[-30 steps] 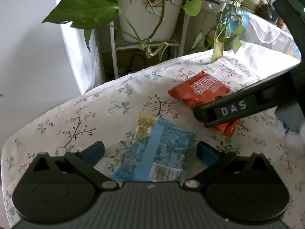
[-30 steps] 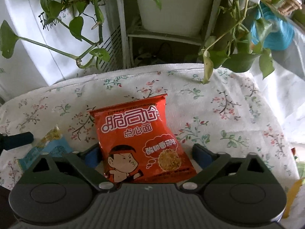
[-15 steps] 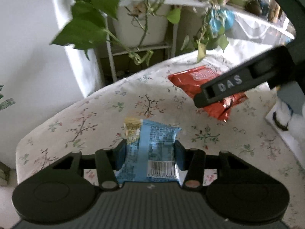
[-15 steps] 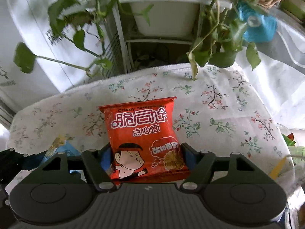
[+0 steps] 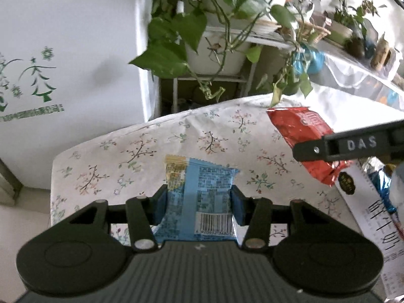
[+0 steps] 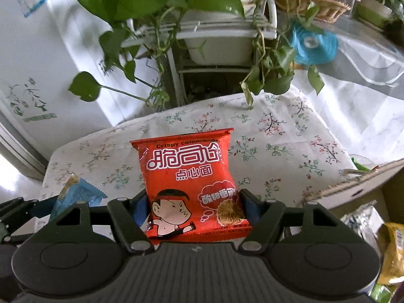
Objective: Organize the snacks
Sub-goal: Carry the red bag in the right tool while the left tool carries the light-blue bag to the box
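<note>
A red instant-noodle snack packet [image 6: 192, 186] is pinched by the right hand-held gripper [image 6: 194, 209] above the floral-clothed counter [image 6: 277, 136]. The left hand-held gripper [image 5: 199, 202] pinches a blue snack packet [image 5: 199, 192]. A cardboard box [image 6: 353, 189] at right holds packets.

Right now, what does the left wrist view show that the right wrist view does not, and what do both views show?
Only the left wrist view shows the blue packet's barcode side, held in the left gripper, and the white box with black characters at the right. Only the right wrist view shows the red packet's printed front with the cartoon boy, held in the right gripper, and the yellow packet. Both show both packets, the floral cloth and the plant.
</note>
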{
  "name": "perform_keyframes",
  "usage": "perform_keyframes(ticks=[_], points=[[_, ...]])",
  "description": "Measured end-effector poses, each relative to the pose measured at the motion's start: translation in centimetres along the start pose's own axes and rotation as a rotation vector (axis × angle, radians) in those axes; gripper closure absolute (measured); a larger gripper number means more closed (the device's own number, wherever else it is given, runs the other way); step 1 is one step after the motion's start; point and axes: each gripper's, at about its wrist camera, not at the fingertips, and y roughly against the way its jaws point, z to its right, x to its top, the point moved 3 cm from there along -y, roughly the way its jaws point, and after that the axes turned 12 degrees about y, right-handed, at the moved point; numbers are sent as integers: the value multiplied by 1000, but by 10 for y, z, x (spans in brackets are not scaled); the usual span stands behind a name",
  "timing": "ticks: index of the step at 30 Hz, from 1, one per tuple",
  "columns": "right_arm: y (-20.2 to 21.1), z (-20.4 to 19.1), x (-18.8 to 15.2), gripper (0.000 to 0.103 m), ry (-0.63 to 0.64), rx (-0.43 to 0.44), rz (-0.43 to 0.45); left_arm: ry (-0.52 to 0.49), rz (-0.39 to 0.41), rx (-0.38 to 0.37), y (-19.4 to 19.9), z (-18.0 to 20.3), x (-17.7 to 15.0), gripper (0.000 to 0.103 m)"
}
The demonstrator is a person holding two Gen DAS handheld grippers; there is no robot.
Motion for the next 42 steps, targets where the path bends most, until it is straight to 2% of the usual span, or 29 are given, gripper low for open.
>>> perform_keyframes(ticks=[8, 15, 26, 42], points=[[39, -7, -14, 25, -3, 17, 57, 103, 28, 4, 26, 4, -3, 53], [65, -14, -34, 25, 7, 29, 88, 137, 43, 12, 45, 14, -13, 53], [78, -1, -38, 25, 12, 0, 117, 114, 70, 53, 60, 23, -19, 53], [104, 33, -42, 25, -30, -26, 157, 72, 95, -17, 78, 56, -19, 53]])
